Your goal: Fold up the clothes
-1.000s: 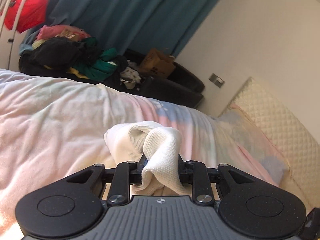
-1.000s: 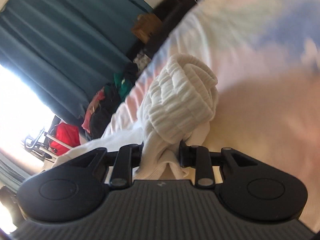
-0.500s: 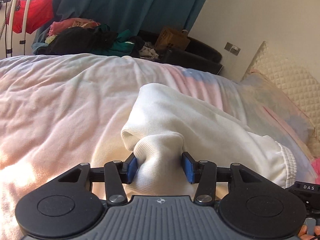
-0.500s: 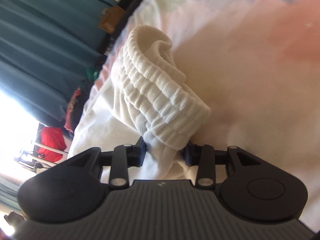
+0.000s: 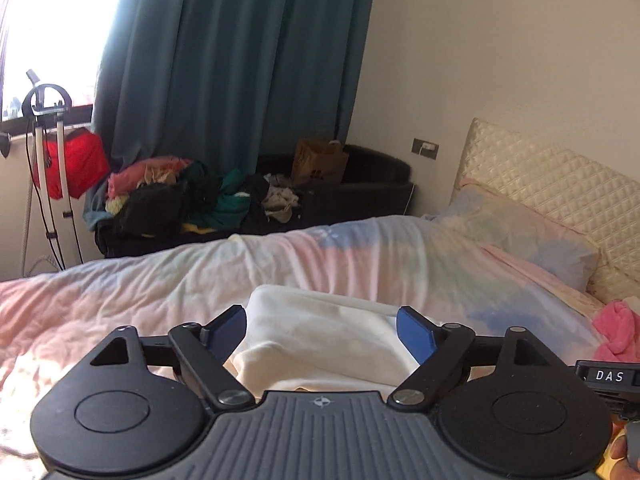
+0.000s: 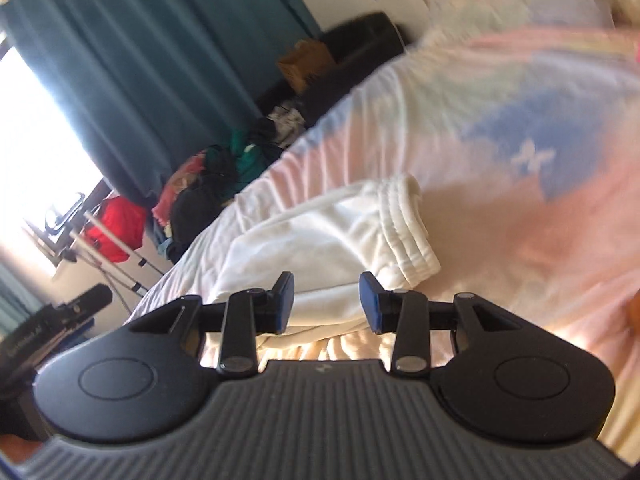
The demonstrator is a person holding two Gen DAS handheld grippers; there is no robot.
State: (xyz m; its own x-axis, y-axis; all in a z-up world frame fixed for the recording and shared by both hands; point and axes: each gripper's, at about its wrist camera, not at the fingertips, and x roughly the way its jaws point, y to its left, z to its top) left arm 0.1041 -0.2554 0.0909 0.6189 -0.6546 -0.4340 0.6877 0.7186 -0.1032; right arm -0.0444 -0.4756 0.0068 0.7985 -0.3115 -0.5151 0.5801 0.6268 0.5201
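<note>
A white garment (image 5: 320,336) lies folded flat on the pastel bedspread (image 5: 120,292), right in front of my left gripper (image 5: 320,330). That gripper is open wide, its blue pads (image 5: 416,334) apart and above the cloth, holding nothing. In the right wrist view the same white garment (image 6: 320,236) lies on the bed with its ribbed waistband (image 6: 408,232) toward the right. My right gripper (image 6: 326,300) is open just above the garment's near edge, nothing between its fingers.
A pillow (image 5: 520,232) and a quilted headboard (image 5: 560,192) stand at the right. A pink cloth (image 5: 616,332) lies at the bed's right edge. Beyond the bed are a pile of clothes (image 5: 172,196), a black sofa (image 5: 360,184) with a paper bag (image 5: 318,158), teal curtains (image 5: 240,60) and a garment steamer stand (image 5: 48,152).
Both grippers have let go of the white garment and opened. The garment, bunched and lifted before, now lies flat on the bed, and both grippers have drawn back from it.
</note>
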